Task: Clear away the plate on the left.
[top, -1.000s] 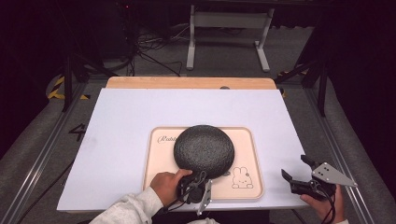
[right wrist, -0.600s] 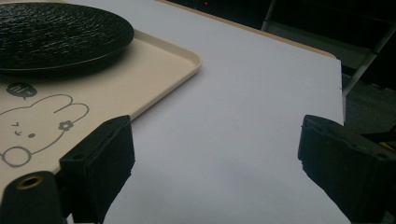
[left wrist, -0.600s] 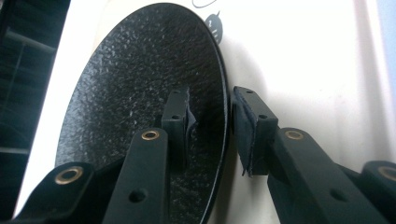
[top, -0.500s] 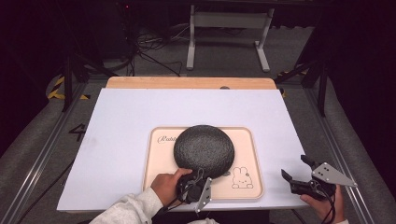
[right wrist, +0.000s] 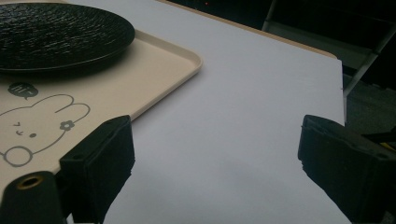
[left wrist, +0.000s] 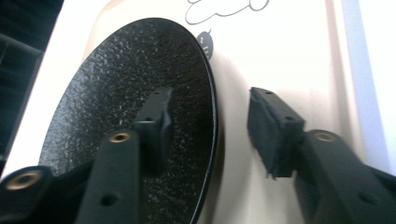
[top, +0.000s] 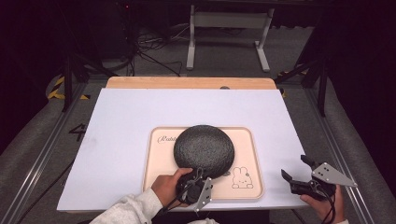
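— High view: any writing? 
— Cursive "Rabb…" on the tray [top: 245,144], cut off by the plate [top: 204,149]; a rabbit drawing [top: 241,178] near the corner.
— And the plate? 
— Black, round, pebbled, lying on the tray. The left gripper [left wrist: 210,126] straddles its near rim, jaws apart. The right gripper [top: 295,173] hovers wide, well apart.

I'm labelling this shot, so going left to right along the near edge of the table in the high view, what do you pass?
Sleeve → hand → left hand-held gripper at the black plate's near rim → rabbit drawing on the tray → right hand-held gripper.
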A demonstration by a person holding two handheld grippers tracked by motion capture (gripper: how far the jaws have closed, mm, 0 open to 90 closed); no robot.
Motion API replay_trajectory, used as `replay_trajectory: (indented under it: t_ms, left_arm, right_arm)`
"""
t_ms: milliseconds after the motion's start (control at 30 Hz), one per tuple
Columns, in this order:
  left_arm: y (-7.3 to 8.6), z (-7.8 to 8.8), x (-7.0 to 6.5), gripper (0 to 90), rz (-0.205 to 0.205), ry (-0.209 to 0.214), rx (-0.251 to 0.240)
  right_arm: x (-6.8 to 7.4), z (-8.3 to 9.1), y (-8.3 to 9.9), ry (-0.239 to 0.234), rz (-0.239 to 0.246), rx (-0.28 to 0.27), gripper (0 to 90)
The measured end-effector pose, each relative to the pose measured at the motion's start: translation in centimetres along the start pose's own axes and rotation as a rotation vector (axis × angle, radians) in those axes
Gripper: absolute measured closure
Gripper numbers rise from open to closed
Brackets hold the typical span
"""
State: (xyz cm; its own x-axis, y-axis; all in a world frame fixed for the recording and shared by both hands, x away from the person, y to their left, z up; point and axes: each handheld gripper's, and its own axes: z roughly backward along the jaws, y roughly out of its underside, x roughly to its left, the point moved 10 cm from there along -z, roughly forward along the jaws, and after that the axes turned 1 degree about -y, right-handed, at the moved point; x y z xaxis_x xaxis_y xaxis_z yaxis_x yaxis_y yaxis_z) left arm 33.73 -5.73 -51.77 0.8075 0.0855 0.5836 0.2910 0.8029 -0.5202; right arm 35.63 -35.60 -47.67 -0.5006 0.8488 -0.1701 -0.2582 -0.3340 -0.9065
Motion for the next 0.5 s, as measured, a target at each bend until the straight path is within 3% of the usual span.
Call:
replay_trajectory:
  t_ms: [300,500]
  left_arm:
    - [-0.2,0.5,0.8,30.4,0.047,-0.03,-0.031]
    - [-0.2,0.8,1.4,22.8,0.104,-0.031,-0.055]
  right_arm:
    - [0.0,0.0,0.0,0.0,0.002,0.002,11.4]
    - [0.0,0.0,0.0,0.0,0.0,0.002,11.4]
